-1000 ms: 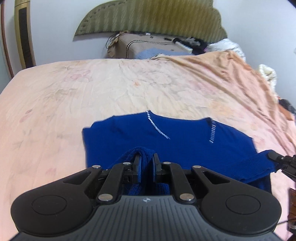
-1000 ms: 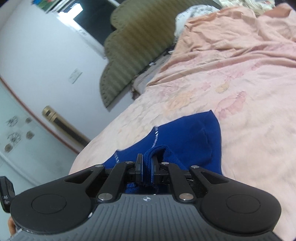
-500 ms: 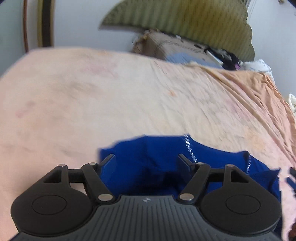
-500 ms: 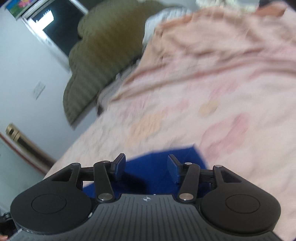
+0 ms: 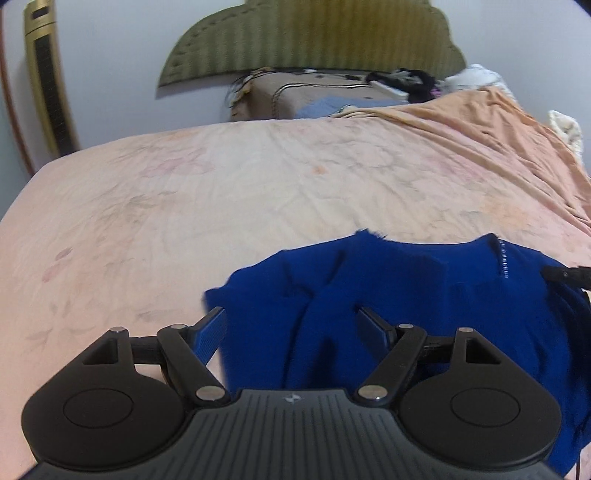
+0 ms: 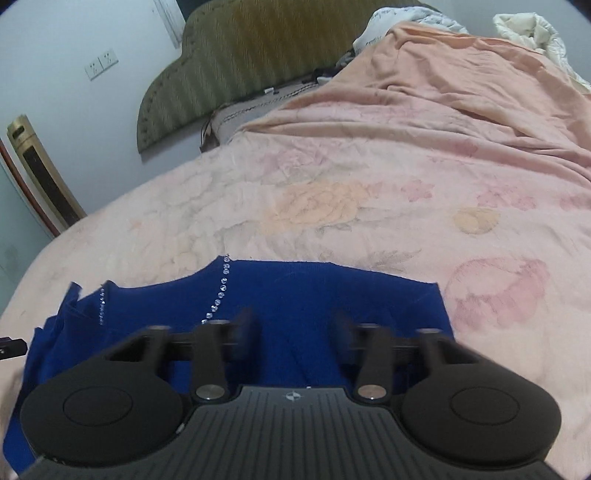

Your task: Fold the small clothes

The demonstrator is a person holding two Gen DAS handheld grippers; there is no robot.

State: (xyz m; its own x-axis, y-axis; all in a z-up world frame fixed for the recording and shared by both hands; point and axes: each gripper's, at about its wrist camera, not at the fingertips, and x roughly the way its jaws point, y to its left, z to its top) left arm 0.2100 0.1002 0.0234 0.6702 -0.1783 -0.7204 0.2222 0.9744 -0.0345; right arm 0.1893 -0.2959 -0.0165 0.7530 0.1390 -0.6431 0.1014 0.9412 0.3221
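Note:
A royal-blue knit garment [image 5: 424, 288] with a line of rhinestones [image 6: 221, 291] lies flat on the pink floral bedsheet [image 5: 258, 192]. My left gripper [image 5: 290, 314] hovers over the garment's left edge, and its jaws are opening wide. Cloth lies under them but nothing is pinched. My right gripper [image 6: 292, 315] hangs over the garment's right half [image 6: 314, 288]. Its fingers are blurred and apart, and the jaws are closing with no fabric gripped between them. The right gripper's tip [image 5: 565, 275] shows at the right edge of the left wrist view.
An olive padded headboard [image 5: 314, 37] stands against the far wall, with a brown box [image 5: 295, 96] and clutter before it. A gold tower unit [image 5: 48, 81] stands at the left. An orange blanket [image 6: 461, 81] is bunched at the right, with white bedding [image 6: 528, 29] beyond it.
Both grippers were shut on bunched blue fabric, then let it go and opened. The garment has dropped flat onto the sheet. The right gripper's view has rolled and swung toward the bed.

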